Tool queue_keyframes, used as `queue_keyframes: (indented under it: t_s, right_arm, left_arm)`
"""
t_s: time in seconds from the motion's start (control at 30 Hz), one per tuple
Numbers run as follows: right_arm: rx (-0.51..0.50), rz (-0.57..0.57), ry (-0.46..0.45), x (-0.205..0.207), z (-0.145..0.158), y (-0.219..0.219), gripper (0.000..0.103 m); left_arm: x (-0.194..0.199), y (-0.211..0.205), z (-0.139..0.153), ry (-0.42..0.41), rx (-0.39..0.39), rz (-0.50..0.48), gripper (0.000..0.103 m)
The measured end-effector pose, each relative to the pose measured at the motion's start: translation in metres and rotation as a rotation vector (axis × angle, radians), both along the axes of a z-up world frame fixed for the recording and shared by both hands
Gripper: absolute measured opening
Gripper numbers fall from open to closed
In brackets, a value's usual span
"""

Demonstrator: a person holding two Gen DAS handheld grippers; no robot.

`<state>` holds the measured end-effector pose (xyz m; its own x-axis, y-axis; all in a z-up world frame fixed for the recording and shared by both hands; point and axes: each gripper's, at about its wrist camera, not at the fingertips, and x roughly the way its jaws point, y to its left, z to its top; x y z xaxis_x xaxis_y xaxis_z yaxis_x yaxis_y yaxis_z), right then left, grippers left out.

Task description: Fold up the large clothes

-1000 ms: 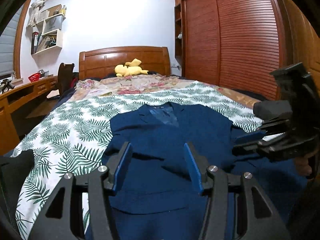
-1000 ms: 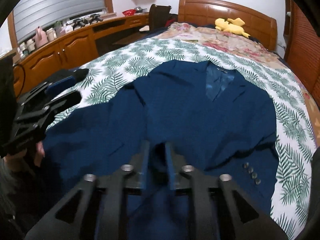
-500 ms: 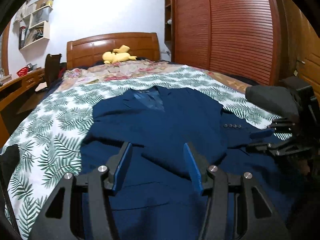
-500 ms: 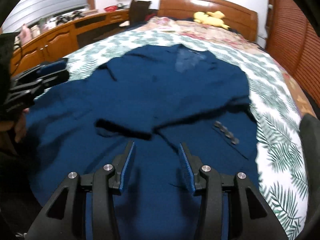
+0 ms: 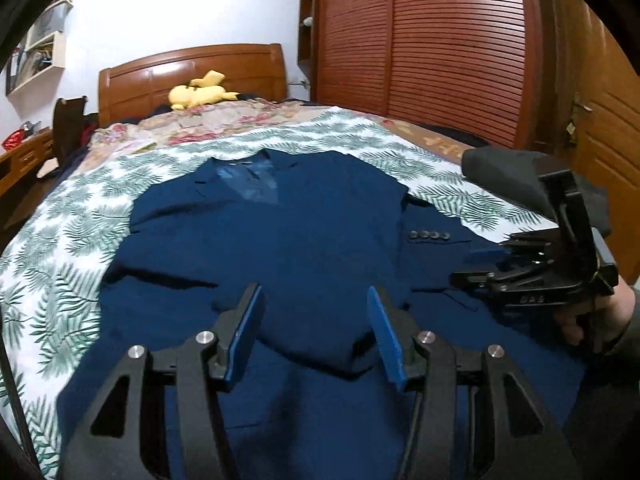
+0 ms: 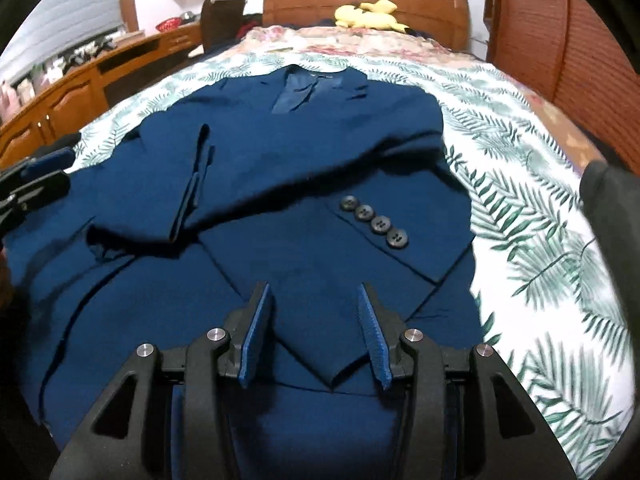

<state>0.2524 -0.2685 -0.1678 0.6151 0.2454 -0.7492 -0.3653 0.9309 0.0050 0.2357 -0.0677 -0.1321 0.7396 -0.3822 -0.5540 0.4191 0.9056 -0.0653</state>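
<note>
A navy suit jacket (image 5: 300,232) lies face up on the fern-print sheet (image 5: 68,248), collar toward the headboard. Both sleeves are folded across its front. The right sleeve's cuff with its row of buttons (image 6: 374,222) lies just ahead of my right gripper (image 6: 314,290), which stands open low over the jacket's (image 6: 320,152) lower front, with cloth under it but none pinched. My left gripper (image 5: 315,294) is open too, hovering over the left sleeve's cuff end, its pads gripping nothing. In the left wrist view the right gripper (image 5: 476,268) shows, held by a hand.
A yellow plush toy (image 5: 200,94) rests by the wooden headboard (image 5: 192,68). A slatted wardrobe (image 5: 440,40) runs along the bed's right side. A wooden desk (image 6: 60,108) and a chair (image 6: 220,20) stand on the left. The fern sheet (image 6: 520,200) borders the jacket.
My right gripper was nearly shut on a fold of the sleeve; it has let go and stands open, and the sleeve lies flat. Both grippers have sunk closer to the jacket.
</note>
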Motion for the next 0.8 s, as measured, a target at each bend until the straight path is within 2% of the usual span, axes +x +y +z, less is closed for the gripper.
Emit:
queue_keyframes:
  t_s: [0.33,0.47,0.67,0.8]
  right_arm:
    - [0.028,0.000,-0.023,-0.004,-0.005,-0.004,0.045]
    - [0.044,-0.003,-0.033,-0.007,-0.004,-0.007,0.045]
    - [0.073,-0.016,-0.046,-0.016,-0.002,-0.016,0.045]
    - [0.068,-0.015,-0.056,-0.018,-0.001,-0.015,0.045]
  left_arm:
    - [0.011,-0.054,-0.010,0.062,0.064,-0.070,0.053]
    - [0.019,-0.076,-0.021,0.102,0.144,-0.078,0.053]
    - [0.030,-0.087,-0.038,0.167,0.205,-0.061,0.053]
    - [0.033,-0.088,-0.036,0.158,0.206,-0.054,0.050]
